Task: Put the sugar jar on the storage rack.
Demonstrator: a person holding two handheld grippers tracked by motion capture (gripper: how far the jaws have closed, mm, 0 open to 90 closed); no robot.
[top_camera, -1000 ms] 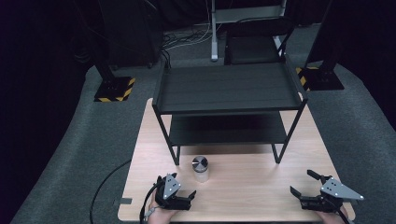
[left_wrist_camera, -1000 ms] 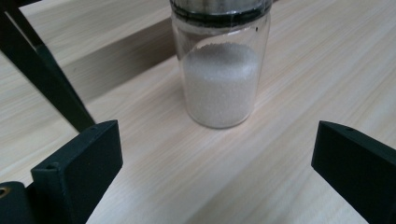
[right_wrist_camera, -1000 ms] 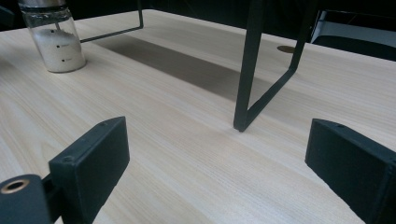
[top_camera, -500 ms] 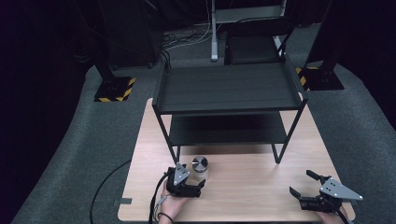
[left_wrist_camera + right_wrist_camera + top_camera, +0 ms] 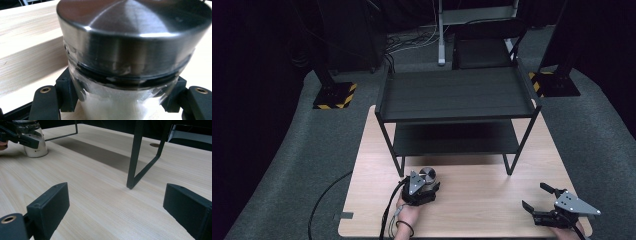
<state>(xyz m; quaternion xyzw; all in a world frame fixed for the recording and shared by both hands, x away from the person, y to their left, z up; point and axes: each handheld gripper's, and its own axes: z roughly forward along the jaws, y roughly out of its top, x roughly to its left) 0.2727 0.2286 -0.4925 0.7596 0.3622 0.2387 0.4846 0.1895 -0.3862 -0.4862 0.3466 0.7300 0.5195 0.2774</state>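
An overhead camera faces forward and down on the table (image 5: 492,195); two low jaw-mounted cameras (one nearly touching a jar (image 5: 130,57)) share it.

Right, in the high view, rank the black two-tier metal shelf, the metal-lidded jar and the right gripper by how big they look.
1. Black two-tier metal shelf, by far the largest.
2. Right gripper, with its grey plate.
3. Metal-lidded jar, smallest; the left gripper covers part of it, so little more than its lid shows.
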